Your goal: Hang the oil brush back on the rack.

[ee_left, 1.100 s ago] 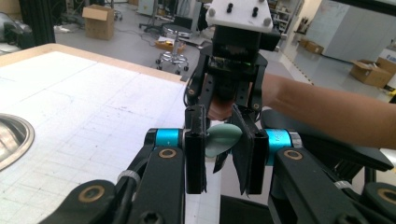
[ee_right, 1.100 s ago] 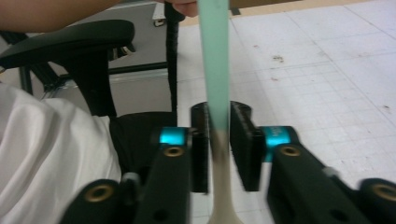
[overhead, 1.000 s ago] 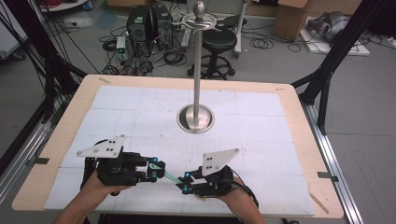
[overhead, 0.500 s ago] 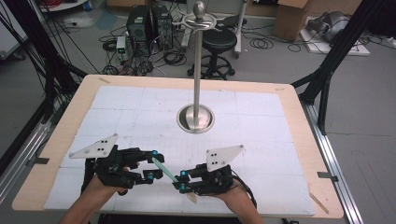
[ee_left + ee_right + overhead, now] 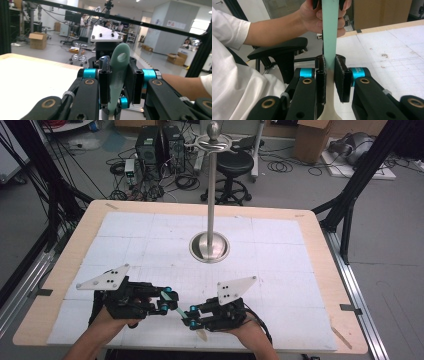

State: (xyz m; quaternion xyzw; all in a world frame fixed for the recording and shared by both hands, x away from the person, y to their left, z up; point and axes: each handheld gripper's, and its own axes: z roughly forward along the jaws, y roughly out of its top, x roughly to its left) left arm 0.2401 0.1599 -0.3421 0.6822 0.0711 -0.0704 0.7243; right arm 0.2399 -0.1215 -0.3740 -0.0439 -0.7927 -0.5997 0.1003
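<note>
Both grippers met over the near edge of the table, each clamped on the same thing: a long, flat utensil with a pale green handle and a cream-coloured end. The left gripper came in from the person's left and held the green handle near its tip; in the left gripper view the handle stood upright between the closed pads, its end with the hanging hole showing just above them. The right gripper came in from the right and pinched the utensil lower down, where green turned to cream; in the right gripper view the strip ran straight up from the shut pads to the left gripper and the hand around it, and the cream end widened below the pads. In the high view that cream tip pointed towards the table's near edge; the utensil was held between the two tools, above the white mat. Farther back, a metal stand stood upright at the middle of the table, well apart from both grippers.
</note>
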